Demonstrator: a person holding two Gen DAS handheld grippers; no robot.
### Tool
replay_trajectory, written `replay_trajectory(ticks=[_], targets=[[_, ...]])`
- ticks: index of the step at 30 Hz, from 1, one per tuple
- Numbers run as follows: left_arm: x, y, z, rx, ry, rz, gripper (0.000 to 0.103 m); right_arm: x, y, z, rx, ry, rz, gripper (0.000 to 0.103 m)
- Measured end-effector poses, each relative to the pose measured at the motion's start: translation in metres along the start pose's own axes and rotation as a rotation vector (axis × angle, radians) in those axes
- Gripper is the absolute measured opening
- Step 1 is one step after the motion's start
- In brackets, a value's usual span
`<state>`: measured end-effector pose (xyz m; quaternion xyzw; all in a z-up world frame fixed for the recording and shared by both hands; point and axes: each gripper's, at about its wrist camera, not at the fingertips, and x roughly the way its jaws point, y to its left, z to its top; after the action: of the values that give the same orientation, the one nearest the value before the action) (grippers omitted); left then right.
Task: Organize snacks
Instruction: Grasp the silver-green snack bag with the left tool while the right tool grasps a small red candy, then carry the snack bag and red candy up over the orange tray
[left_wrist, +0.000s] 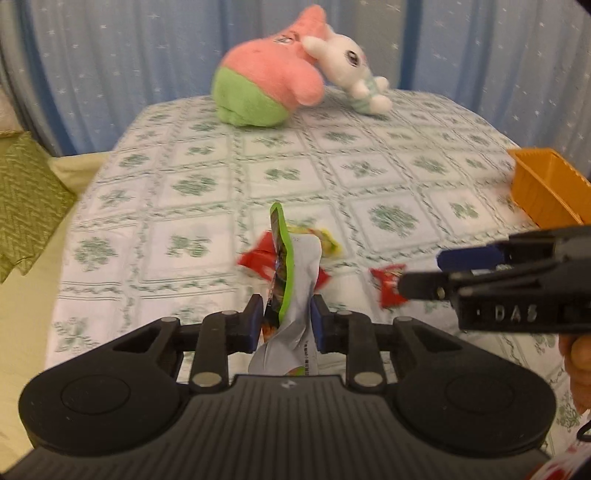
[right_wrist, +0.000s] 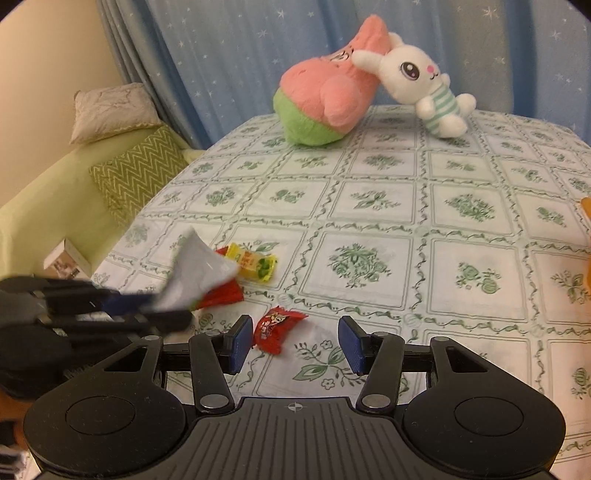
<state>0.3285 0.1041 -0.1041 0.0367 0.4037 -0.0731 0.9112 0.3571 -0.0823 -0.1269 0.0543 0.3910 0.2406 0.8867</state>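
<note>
My left gripper (left_wrist: 284, 319) is shut on a silver snack packet with a green edge (left_wrist: 291, 280) and holds it above the table; the packet also shows in the right wrist view (right_wrist: 201, 275). Under it lie a red packet (left_wrist: 258, 260) and a yellow packet (right_wrist: 255, 262). My right gripper (right_wrist: 297, 341) is open, just above the cloth, with a small red candy packet (right_wrist: 275, 328) between its fingers near the left pad. The same candy shows in the left wrist view (left_wrist: 388, 286). An orange bin (left_wrist: 546, 184) stands at the right.
A pink and green plush (right_wrist: 325, 99) and a white bunny plush (right_wrist: 424, 85) lie at the far edge of the table with its green-patterned cloth (right_wrist: 369, 206). A sofa with cushions (right_wrist: 136, 177) stands to the left. Blue curtains hang behind.
</note>
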Motion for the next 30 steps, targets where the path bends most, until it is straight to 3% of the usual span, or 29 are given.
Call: replay_trajectory(ticks=[5, 15, 19, 30], targets=[[0.001, 0.009, -0.001, -0.044, 0.004, 0.018, 0.024, 0.012, 0.008, -0.001, -0.021, 0.011, 0.004, 0.039], [0.001, 0.006, 0.0, -0.065, -0.001, 0.011, 0.024, 0.029, 0.019, 0.001, -0.057, 0.001, -0.06, 0.032], [0.001, 0.005, -0.002, -0.066, 0.004, 0.009, 0.024, 0.03, 0.021, 0.0, -0.101, 0.004, -0.091, 0.019], [-0.019, -0.008, 0.0, -0.099, -0.027, -0.003, 0.024, -0.004, 0.013, 0.005, -0.076, -0.034, -0.124, 0.018]])
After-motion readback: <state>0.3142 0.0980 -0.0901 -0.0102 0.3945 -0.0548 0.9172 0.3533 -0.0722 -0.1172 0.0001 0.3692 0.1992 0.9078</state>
